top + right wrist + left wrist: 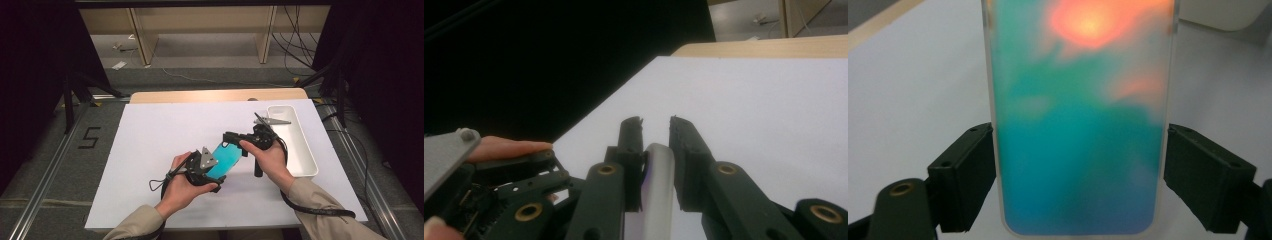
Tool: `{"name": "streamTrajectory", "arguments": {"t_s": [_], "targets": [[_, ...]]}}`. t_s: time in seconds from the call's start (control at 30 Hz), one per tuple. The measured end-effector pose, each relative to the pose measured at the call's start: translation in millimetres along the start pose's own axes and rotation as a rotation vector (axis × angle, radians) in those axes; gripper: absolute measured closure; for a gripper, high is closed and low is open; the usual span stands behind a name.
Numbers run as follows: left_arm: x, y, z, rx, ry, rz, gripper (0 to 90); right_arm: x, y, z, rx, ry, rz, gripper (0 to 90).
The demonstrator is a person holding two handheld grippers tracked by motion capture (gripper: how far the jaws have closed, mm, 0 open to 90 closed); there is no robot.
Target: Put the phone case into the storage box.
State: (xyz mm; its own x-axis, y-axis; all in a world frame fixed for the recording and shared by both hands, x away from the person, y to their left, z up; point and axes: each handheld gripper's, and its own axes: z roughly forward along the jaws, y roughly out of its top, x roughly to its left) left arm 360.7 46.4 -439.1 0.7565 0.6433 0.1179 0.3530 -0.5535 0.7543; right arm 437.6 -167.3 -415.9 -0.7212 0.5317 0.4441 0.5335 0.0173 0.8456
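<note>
Gripping phone case (227, 159): left gripper (202, 167), right gripper (235, 140) jaws clamped | white sheet (165, 135) | grey floor (210, 75)

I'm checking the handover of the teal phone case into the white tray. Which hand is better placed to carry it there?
Probably the right. The right gripper is clamped on the phone case edge and sits nearer the white tray; the left gripper grips its far end.

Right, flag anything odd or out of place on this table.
Nothing stands out. The phone case is held off the table between the left gripper and the right gripper, undamaged. The white tray sits square at the sheet's right edge.
</note>
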Motion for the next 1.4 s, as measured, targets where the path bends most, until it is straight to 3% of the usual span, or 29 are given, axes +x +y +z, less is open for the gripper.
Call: {"name": "streamTrajectory", "arguments": {"t_s": [0.1,0.13,0.17,0.2,0.27,0.37,0.47,0.6,0.87,1.0,1.4], "targets": [[0.2,0.5,-0.3,-0.022,0.02,0.029,16.8,4.7,3.6,-3.5,-0.016,0.02,0.014,79.1],[1.5,1.0,-2.0,-0.026,0.018,0.033,22.0,6.7,5.2,-4.9,-0.027,0.035,0.015,80.5],[2.7,0.8,-2.0,-0.038,0.016,0.025,25.3,10.0,7.2,-6.5,-0.031,0.027,-0.016,80.5],[4.4,0.6,-1.9,-0.052,0.013,0.026,17.6,13.1,9.6,-8.6,-0.041,0.004,-0.075,80.5],[7.3,-0.9,-1.9,-0.064,-0.002,0.012,16.2,17.2,14.3,-13.0,-0.068,0.031,-0.074,80.5],[10.7,-3.4,-0.9,-0.068,-0.018,-0.021,15.5,21.9,20.5,-18.0,-0.067,0.021,-0.126,80.4],[13.9,-5.2,-0.9,-0.071,-0.031,-0.039,15.4,20.7,21.7,-19.4,-0.046,0.031,-0.155,80.3],[16.8,-7.2,-0.4,-0.085,-0.051,-0.065,15.6,18.4,22.5,-19.5,0.005,0.045,-0.231,80.3],[17.4,-9.3,1.4,-0.087,-0.072,-0.064,15.8,23.6,32.3,-25.3,0.127,0.095,-0.44,80.3],[16.2,-9.9,3.1,-0.082,-0.09,-0.056,16.6,24.0,32.5,-25.2,0.163,0.12,-0.473,80.3],[14.2,-10.0,6.4,-0.1,-0.144,-0.026,22.0,28.5,30.4,-22.1,0.219,0.193,-0.501,80.2]]}}
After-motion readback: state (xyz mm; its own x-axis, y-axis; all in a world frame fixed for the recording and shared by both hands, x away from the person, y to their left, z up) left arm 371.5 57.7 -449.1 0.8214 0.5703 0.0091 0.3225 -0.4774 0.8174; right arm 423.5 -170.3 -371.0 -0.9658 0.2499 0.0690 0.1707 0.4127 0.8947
